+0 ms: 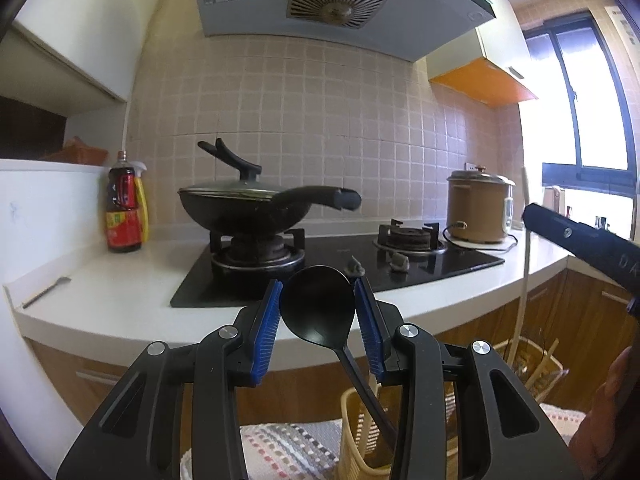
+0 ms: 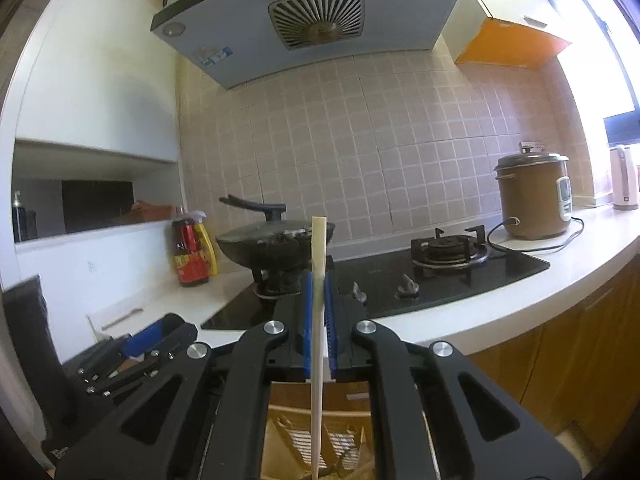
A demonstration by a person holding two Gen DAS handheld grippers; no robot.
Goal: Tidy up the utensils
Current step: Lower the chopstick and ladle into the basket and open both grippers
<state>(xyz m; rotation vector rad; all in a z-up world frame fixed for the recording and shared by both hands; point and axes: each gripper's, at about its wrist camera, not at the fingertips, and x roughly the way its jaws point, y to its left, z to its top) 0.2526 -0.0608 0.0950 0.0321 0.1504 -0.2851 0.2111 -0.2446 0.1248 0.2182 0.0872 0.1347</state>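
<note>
Your left gripper (image 1: 316, 312) has its jaws half-open around a black ladle (image 1: 318, 306); your right gripper (image 2: 318, 312) pinches a white chopstick (image 2: 319, 280). Lower both upright into the basket (image 1: 362, 436).

wrist views | facing stove (image 1: 340, 256) wall | near | both show wok (image 2: 272, 240)

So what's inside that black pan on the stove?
Cannot tell. A glass lid with a black handle covers the black pan, so whatever is inside stays hidden. Under it you can see the burner.
</note>
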